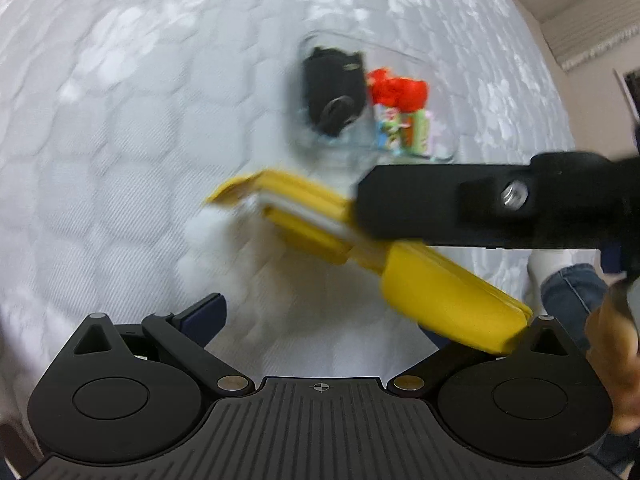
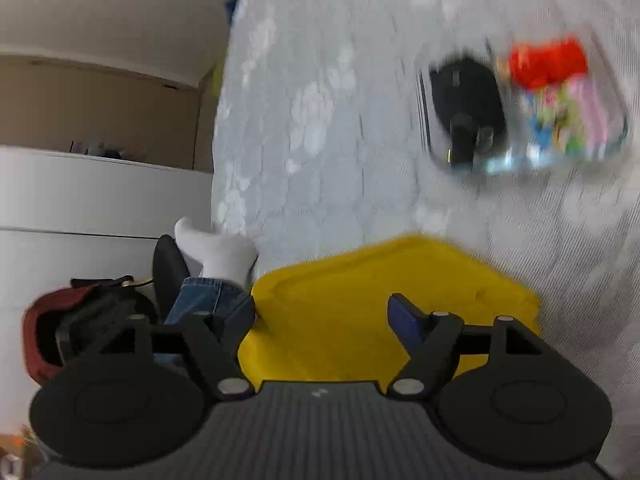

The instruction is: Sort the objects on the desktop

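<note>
A yellow case (image 1: 448, 292) is held above the white quilted surface; in the right wrist view it fills the space between my right gripper's fingers (image 2: 404, 320). My right gripper (image 2: 320, 316) is shut on the yellow case (image 2: 360, 300), and its black body (image 1: 500, 204) crosses the left wrist view. My left gripper (image 1: 320, 320) is open and empty, just below the case. A clear tray (image 1: 440, 152) farther back holds a black device (image 1: 332, 88), a red item (image 1: 396, 88) and colourful packets (image 1: 400, 128). It also shows blurred in the right wrist view (image 2: 436, 148).
The white quilted surface (image 1: 140, 140) spreads around the tray. A person's jeans leg and white sock (image 2: 216, 256) lie at its edge. A red and black bag (image 2: 60, 332) and white cabinets (image 2: 100, 200) stand to the left.
</note>
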`<state>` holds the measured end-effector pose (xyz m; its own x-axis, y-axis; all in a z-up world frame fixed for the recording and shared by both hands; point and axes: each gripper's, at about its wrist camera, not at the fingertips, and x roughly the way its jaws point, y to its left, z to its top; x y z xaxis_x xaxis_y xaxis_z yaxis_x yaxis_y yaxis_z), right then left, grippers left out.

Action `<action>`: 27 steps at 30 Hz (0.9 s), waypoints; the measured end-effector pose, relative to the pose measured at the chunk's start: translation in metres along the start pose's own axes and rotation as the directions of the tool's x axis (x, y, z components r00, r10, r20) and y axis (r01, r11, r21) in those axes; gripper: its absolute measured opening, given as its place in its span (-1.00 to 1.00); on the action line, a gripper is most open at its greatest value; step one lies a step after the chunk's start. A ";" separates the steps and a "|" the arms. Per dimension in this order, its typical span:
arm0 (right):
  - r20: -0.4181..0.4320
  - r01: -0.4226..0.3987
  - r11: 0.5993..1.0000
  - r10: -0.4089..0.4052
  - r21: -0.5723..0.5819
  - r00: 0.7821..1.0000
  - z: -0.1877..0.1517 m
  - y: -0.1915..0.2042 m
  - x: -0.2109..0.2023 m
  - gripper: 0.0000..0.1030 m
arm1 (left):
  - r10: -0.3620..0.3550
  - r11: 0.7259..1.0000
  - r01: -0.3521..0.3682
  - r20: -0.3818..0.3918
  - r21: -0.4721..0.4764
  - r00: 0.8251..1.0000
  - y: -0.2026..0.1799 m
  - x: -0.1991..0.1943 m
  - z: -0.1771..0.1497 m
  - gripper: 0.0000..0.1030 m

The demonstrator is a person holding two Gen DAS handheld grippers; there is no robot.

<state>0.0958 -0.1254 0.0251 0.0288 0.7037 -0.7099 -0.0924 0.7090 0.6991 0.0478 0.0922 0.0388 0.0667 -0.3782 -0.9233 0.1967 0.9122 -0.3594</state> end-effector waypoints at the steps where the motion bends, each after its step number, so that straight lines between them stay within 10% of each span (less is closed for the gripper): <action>1: 0.029 0.017 1.000 -0.016 -0.011 0.999 0.002 -0.002 -0.005 0.46 | 0.001 1.000 -0.001 -0.004 0.007 1.000 -0.008 0.007 0.010 1.00; 7: 0.252 0.150 0.989 -0.145 -0.001 0.957 0.024 -0.027 -0.046 0.57 | 0.054 0.998 -0.052 -0.053 0.029 0.997 -0.037 0.051 0.044 1.00; 13: 0.524 0.574 0.796 -0.411 -0.192 0.746 0.028 -0.039 -0.075 0.52 | 0.293 0.917 -0.260 -0.068 0.304 0.954 -0.062 0.081 0.035 1.00; 16: 0.567 0.659 0.720 -0.456 -0.217 0.686 0.019 -0.055 -0.082 0.48 | 0.359 0.863 -0.304 -0.066 0.403 0.931 -0.059 0.087 0.027 1.00; 20: 0.591 0.677 0.703 -0.456 -0.220 0.665 0.008 -0.081 -0.103 0.50 | 0.309 0.887 -0.247 -0.105 0.390 0.945 -0.039 0.092 0.031 1.00; 23: 0.616 0.745 0.639 -0.513 -0.192 0.598 0.003 -0.100 -0.110 0.54 | 0.242 0.931 -0.190 -0.134 0.313 0.961 -0.023 0.104 0.047 1.00; 27: 0.414 0.550 0.830 -0.468 -0.098 0.781 0.013 -0.144 -0.116 0.39 | 0.124 0.973 -0.094 -0.129 0.212 0.984 -0.017 0.108 0.058 1.00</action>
<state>0.1190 -0.3086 0.0078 0.4781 0.2364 -0.8459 -0.1588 0.9705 0.1815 0.1079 0.0264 -0.0474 -0.0365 -0.2388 -0.9704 0.3922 0.8897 -0.2337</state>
